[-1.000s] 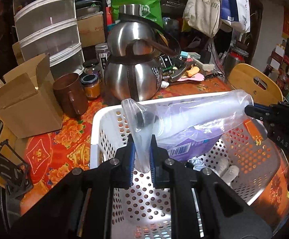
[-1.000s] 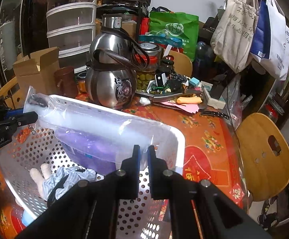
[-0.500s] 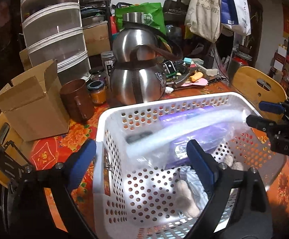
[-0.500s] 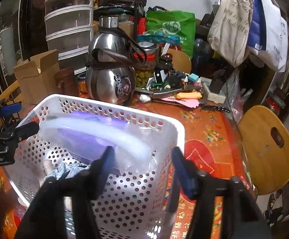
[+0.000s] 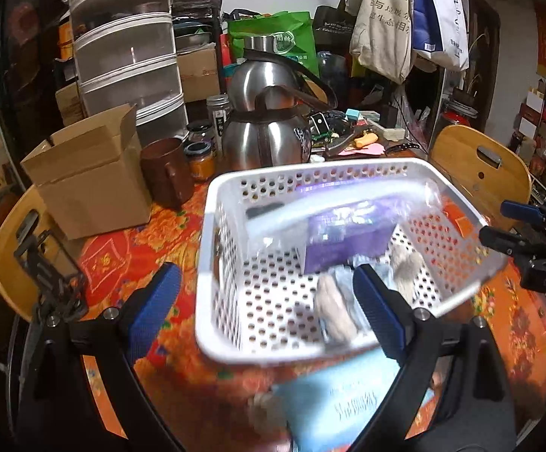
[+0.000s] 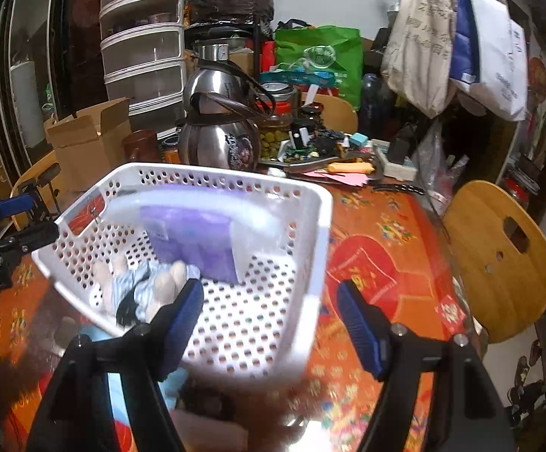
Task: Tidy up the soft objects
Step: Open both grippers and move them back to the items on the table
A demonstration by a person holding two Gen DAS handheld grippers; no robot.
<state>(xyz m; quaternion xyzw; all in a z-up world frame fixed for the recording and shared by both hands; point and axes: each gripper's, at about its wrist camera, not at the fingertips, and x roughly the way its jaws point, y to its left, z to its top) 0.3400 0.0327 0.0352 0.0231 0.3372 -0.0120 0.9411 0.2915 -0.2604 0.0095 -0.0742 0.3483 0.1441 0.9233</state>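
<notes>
Your left gripper (image 5: pixel 267 310) is spread wide with nothing between its blue pads, and your right gripper (image 6: pixel 269 320) is just as wide and also carries nothing. Both hang over the near rim of one white perforated basket (image 5: pixel 212 203), which stands on the surface (image 5: pixel 122 260) under its orange-red floral cloth.

Inside the basket you have two soft things: one clear plastic bag with a purple pack inside (image 5: pixel 348 237), lying across the far half, and one rag doll in pale blue cloth (image 6: pixel 141 286) with dark hair, lying on the basket floor nearer you. One pale blue packet (image 5: pixel 333 399) lies on the surface outside the basket, just beside its near wall (blurred, so its print is unreadable).

Behind the basket stand two steel kettles (image 5: pixel 265 139), one brown mug (image 5: pixel 167 177) and one open cardboard box (image 5: pixel 88 173), with a few jars between mug and kettles. Two wooden chairs (image 6: pixel 499 256) sit at the edges of the surface. Farther back you see a four-drawer plastic cabinet (image 5: pixel 126 56), a green bag (image 6: pixel 321 56) and cloth totes (image 5: pixel 382 26) hanging by the wall.
</notes>
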